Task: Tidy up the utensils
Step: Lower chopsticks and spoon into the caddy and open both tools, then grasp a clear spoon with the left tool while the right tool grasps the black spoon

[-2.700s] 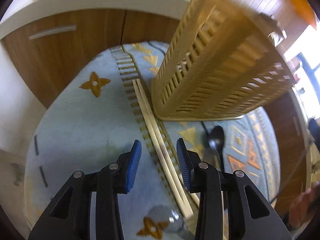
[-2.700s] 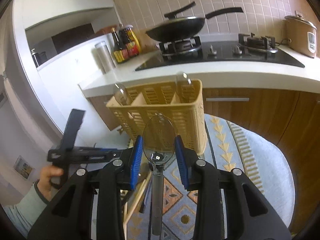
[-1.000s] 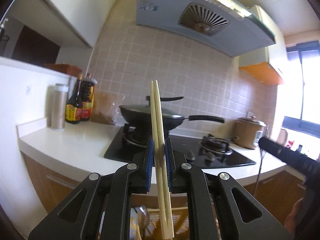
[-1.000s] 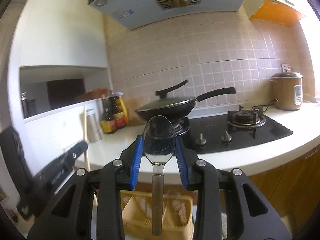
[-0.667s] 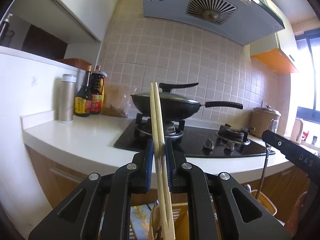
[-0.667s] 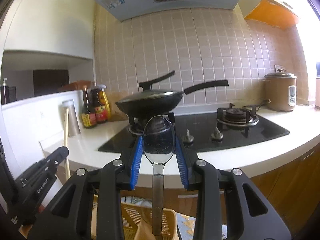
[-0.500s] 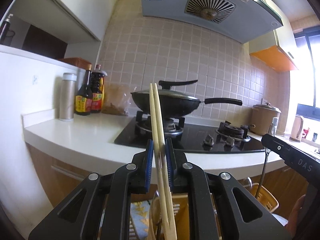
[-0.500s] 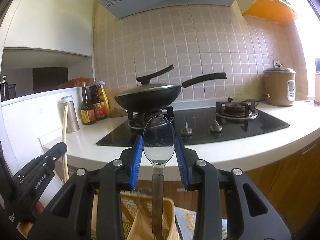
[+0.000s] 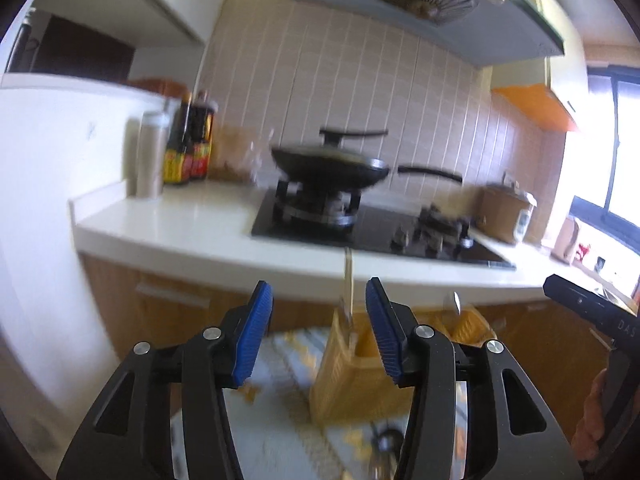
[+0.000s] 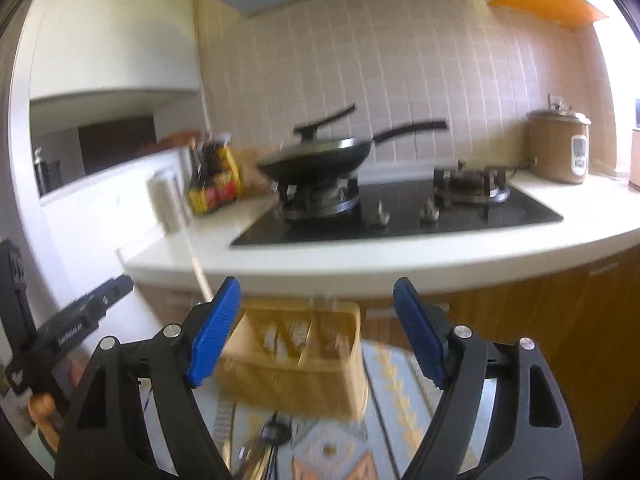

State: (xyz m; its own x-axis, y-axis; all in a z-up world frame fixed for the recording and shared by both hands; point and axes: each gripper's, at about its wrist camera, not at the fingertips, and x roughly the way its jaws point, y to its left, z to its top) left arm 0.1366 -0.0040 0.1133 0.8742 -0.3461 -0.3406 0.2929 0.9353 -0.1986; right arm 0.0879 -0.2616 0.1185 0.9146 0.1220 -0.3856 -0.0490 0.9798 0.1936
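Both claws stood wide apart and empty. The left claw (image 9: 319,330) held nothing between its two blue pads, and the right claw (image 10: 317,330) gaped just as wide. Below them sat one yellow slatted basket (image 10: 296,368) on a patterned mat (image 10: 400,420), in front of the wooden cabinets. The chopsticks (image 9: 348,292) stood upright in the basket's left end, their tips rising above the rim; blur made it hard to count them, though they looked like one pair. In the right wrist view they (image 10: 200,274) poked up just left of the left blue pad. One spoon (image 9: 456,304) stood at the basket's right end, bowl up, blurred; the right wrist view showed it (image 10: 324,300) faintly at the rim. More dark utensils (image 10: 272,436) lay on the mat in front of the basket, too smeared to count.

Behind, on the white worktop (image 10: 360,256): one black hob (image 10: 400,216) with two burners, one lidded pan (image 10: 320,160) on the left burner, one rice cooker (image 10: 560,148) to the right, and dark sauce bottles (image 10: 216,180) beside one metal canister (image 10: 168,200).
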